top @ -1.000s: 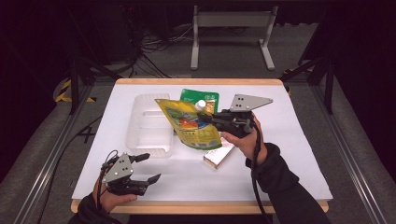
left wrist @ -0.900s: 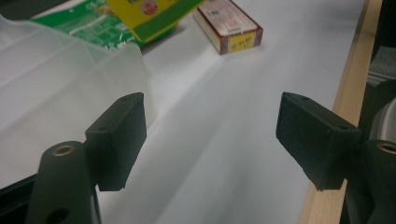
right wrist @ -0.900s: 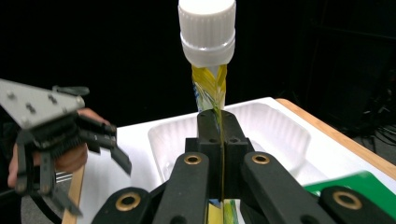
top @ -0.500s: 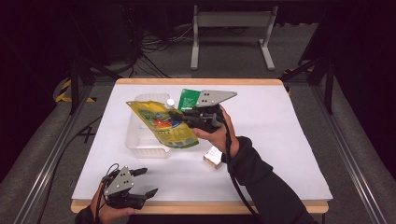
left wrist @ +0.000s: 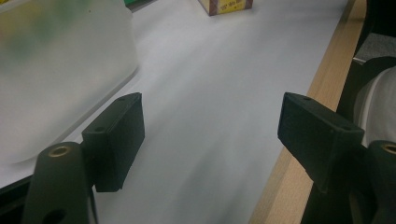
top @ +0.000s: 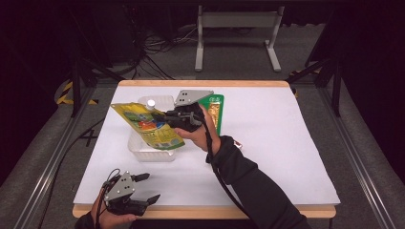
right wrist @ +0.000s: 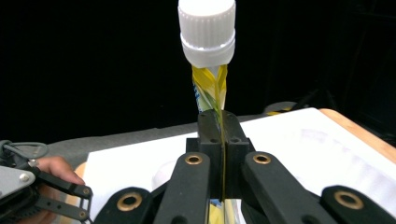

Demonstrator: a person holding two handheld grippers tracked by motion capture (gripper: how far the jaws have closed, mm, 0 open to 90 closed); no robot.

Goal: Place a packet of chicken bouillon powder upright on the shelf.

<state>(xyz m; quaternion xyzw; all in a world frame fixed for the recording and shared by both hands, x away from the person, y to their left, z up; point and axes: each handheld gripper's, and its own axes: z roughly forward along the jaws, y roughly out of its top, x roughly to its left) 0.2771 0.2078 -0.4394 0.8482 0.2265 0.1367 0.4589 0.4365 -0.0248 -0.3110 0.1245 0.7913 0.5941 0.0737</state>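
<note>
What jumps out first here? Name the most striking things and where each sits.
The yellow spouted pouch, clamped in the right hand-held gripper, hangs above the clear plastic tray at the table's left middle. In the right gripper view its white cap stands above the shut jaws. The left hand-held gripper waits open at the near edge.

My right gripper [top: 160,116] is raised over the table, jaws pressed tight together on a thin edge, my dark-sleeved forearm [top: 248,183] reaching in diagonally. My left gripper [top: 149,187] sits low at the near edge, jaws spread wide with nothing between them, gripped in my left hand [top: 107,217].
</note>
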